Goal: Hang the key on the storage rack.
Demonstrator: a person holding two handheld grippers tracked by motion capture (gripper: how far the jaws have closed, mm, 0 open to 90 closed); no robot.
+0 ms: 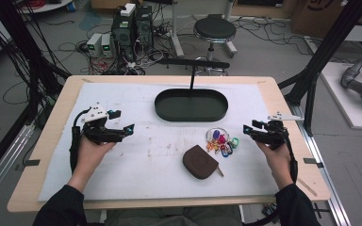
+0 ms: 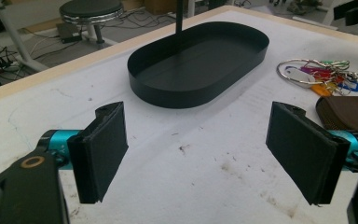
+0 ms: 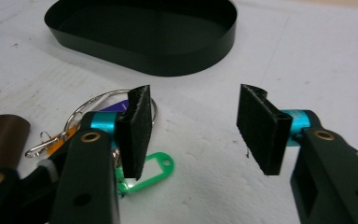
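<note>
A bunch of keys with coloured tags [image 1: 221,140] lies on the white mat right of centre, and a brown pouch [image 1: 200,161] lies just in front of it. My right gripper [image 1: 250,127] hovers a little to the right of the keys, open, with bare mat between its pads [image 3: 193,130]. In the right gripper view the key ring and a green tag [image 3: 151,175] sit beside and under its left jaw. My left gripper [image 1: 122,120] is held over the left half of the mat, wide open and holding nothing [image 2: 198,154].
A black oval tray [image 1: 169,114] stands empty at the back centre of the mat, with a thin black post [image 1: 192,77] rising behind it. A stool [image 1: 214,30] and computer boxes [image 1: 132,26] stand on the floor beyond the table.
</note>
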